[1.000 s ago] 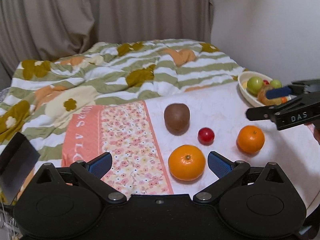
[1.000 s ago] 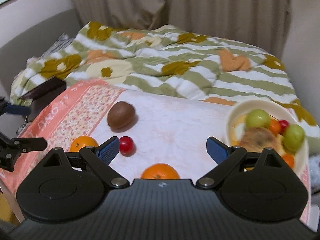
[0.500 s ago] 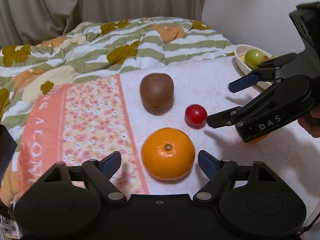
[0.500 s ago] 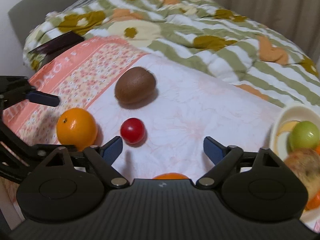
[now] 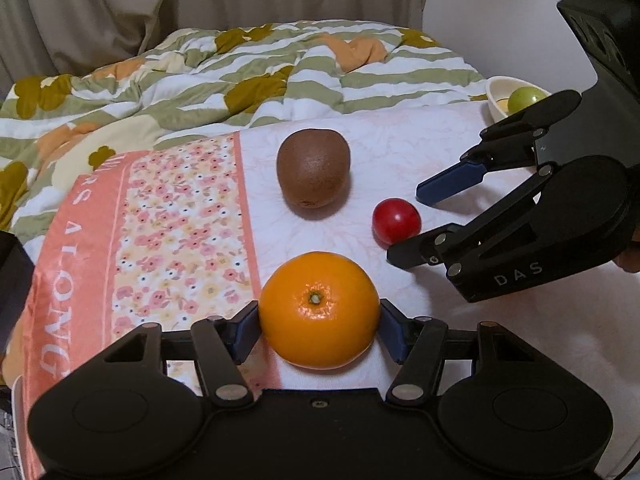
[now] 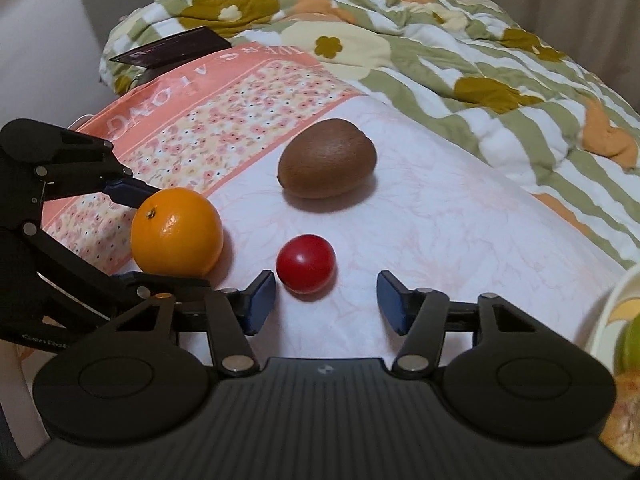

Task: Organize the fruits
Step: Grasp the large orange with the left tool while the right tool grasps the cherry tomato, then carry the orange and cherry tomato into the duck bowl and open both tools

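Observation:
An orange [image 5: 319, 314] lies on the cloth between the fingers of my left gripper [image 5: 319, 326], whose pads touch both its sides; it also shows in the right wrist view [image 6: 177, 231]. A small red fruit [image 5: 396, 220] lies just ahead of my open right gripper [image 6: 326, 302], near its left finger [image 6: 260, 300]; it shows there too [image 6: 306, 263]. A brown kiwi [image 5: 313, 172] sits farther back and also shows in the right wrist view [image 6: 327, 164]. The right gripper [image 5: 416, 220] reaches in from the right in the left wrist view.
A cream bowl [image 5: 495, 94] holding a green fruit [image 5: 524, 98] stands at the far right; its rim [image 6: 600, 320] shows in the right wrist view. A striped floral quilt [image 5: 240, 72] lies behind. A dark box [image 6: 172, 50] sits at the far left.
My left gripper moved forward and closed its fingers onto the orange. My right gripper moved in toward the small red fruit, which now lies just off its tips.

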A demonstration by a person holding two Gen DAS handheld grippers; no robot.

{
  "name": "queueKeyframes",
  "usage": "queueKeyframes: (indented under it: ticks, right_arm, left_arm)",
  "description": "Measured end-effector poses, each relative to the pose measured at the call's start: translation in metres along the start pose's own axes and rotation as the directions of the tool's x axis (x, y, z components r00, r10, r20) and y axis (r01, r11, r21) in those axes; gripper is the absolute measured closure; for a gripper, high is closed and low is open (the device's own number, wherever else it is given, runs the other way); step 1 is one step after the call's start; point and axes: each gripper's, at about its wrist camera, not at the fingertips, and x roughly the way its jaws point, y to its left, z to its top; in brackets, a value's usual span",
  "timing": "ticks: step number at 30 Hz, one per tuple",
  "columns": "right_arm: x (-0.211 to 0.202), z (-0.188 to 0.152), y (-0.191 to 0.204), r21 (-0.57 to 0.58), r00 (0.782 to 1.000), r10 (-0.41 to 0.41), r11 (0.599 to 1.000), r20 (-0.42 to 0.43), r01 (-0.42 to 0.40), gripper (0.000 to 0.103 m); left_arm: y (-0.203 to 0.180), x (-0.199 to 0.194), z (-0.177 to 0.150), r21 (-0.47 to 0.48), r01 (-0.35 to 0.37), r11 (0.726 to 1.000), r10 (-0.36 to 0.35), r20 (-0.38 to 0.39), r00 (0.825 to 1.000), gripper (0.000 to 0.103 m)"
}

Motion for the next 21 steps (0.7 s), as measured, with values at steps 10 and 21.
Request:
queueKeyframes:
  ticks: [10,21]
  right_arm:
    - [0.003,0.005,0.005,-0.03,1.0,0.012,0.999,0.008,-0.011,0.051]
    - [-0.013,0.005,0.015,0.019,0.999,-0.025,1.0,0.031,0.025,0.056]
  left_arm:
    - [0.006,-0.004,-0.005,-0.025,-0.023,0.999,0.023,-0.006,1.0,0.038]
    - [0.021,-0.018,-0.008,-0.081,-0.023,0.996,0.024,0.009,1.0,0.038]
